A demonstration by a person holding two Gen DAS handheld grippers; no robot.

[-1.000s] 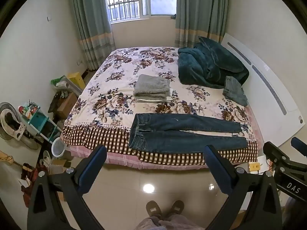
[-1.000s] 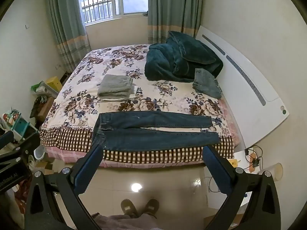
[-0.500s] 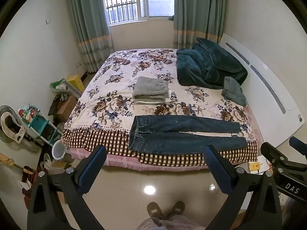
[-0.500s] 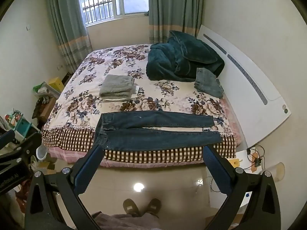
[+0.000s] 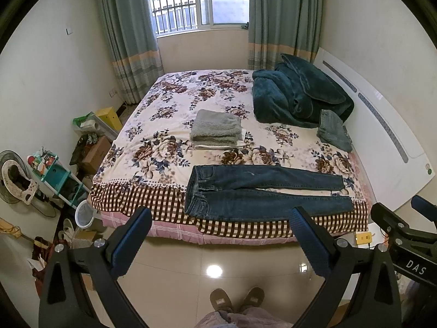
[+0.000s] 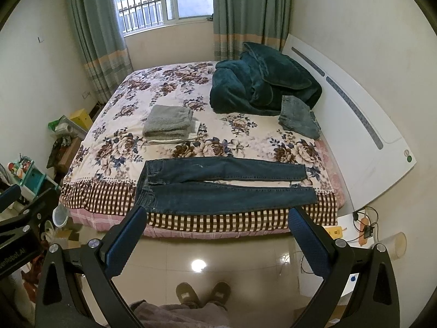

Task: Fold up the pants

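Bed point(image 5: 169, 125) carries dark jeans point(image 5: 262, 196) spread flat along its near edge, waistband toward the near left corner, legs slightly parted. Left hand-held gripper point(image 5: 218, 235) and right hand-held gripper point(image 6: 215, 235): both wide open, empty, well short of the bed. Step: approach. Next: reach one leg, fold it over the other.
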